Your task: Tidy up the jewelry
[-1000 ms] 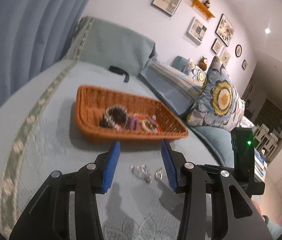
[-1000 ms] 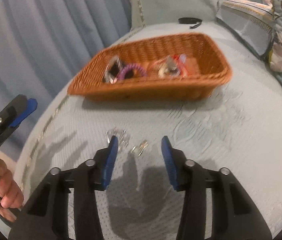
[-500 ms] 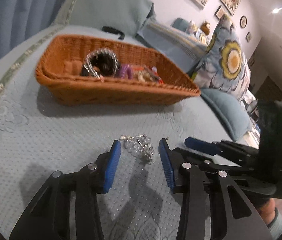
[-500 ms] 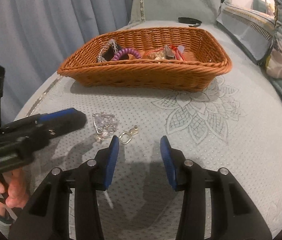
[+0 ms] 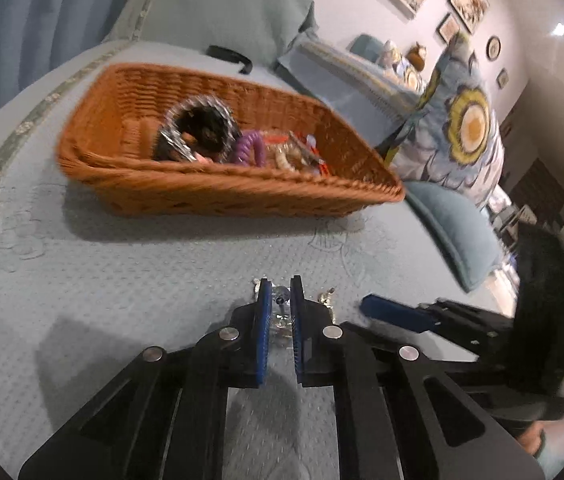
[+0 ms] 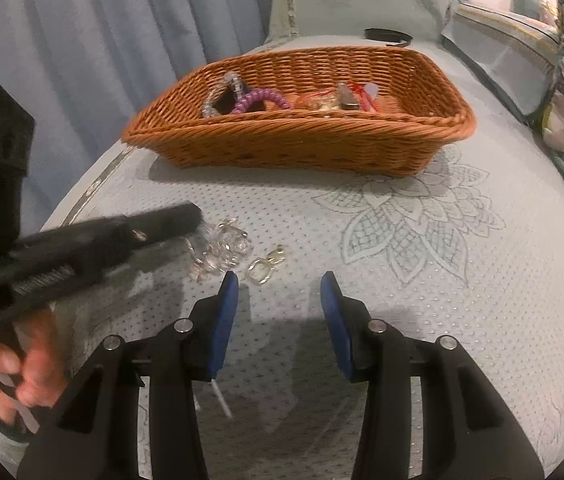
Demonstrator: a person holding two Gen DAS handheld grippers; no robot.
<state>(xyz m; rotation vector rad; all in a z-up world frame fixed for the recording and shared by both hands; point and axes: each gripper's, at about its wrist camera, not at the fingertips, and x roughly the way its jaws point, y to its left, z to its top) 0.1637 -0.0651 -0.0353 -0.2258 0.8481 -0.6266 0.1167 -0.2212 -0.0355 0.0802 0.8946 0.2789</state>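
A clear crystal bracelet (image 6: pixel 222 250) lies on the pale blue quilt in front of a brown wicker basket (image 6: pixel 306 148). My left gripper (image 5: pixel 279 298) has closed on the crystal bracelet (image 5: pixel 281 312), its blue pads pinching the beads. In the right wrist view the left gripper (image 6: pixel 186 220) comes in from the left over the beads. A small gold earring (image 6: pixel 264 266) lies just right of the bracelet. My right gripper (image 6: pixel 278 284) is open and empty, just in front of the earring. The basket (image 5: pixel 218 196) holds a silver bracelet (image 5: pixel 202 120), a purple coil band (image 5: pixel 250 148) and other pieces.
A black strap (image 6: pixel 386 35) lies behind the basket near a grey-green pillow (image 5: pixel 234 12). Floral cushions (image 5: pixel 462 128) stand on the right. Blue curtains (image 6: pixel 102 40) hang at the left. A flower pattern (image 6: pixel 414 216) is stitched in the quilt.
My left gripper has moved down onto the crystal bracelet and closed on it. The right gripper has stayed open in about the same place.
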